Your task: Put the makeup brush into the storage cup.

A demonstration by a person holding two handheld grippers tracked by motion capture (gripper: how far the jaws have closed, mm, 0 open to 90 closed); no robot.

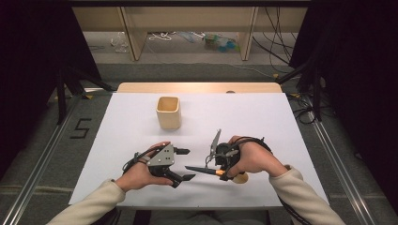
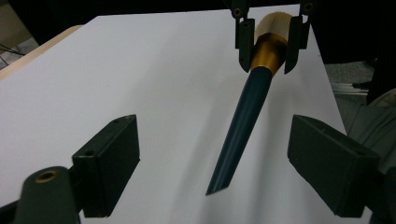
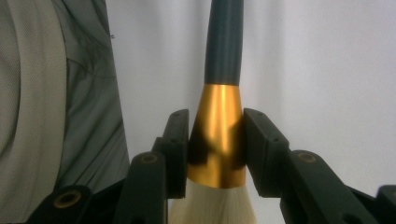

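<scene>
Right tool [image 1: 220, 172]: clenched on the brush [image 1: 202, 169], jaws pressing the gold ferrule [image 3: 218, 135] from both sides
Left tool [image 1: 186, 164]: released, jaws spread wide, nothing between them
Brush position: held above the white tabletop [image 1: 263, 117], cream bristles [image 3: 215, 205] toward the right hand [image 1: 253, 159], dark handle [image 2: 240, 126] pointing at the left tool
Handle tip: in the left gripper view it lies between the 2 open jaws but nearer the right-hand one, touching neither
Cup [image 1: 168, 112]: cream, square, upright, on the far half of the tabletop, well apart from both tools
Step in hand (judgement): handover of the brush from right tool to left, possibly for placing in the cup
Method: centre the handle between the left jaws, advance along its axis, close on the thicker part near the ferrule
Release rule: open the right tool only once the left grip holds
Risk: the tapered handle may slip if gripped at the thin tip
</scene>
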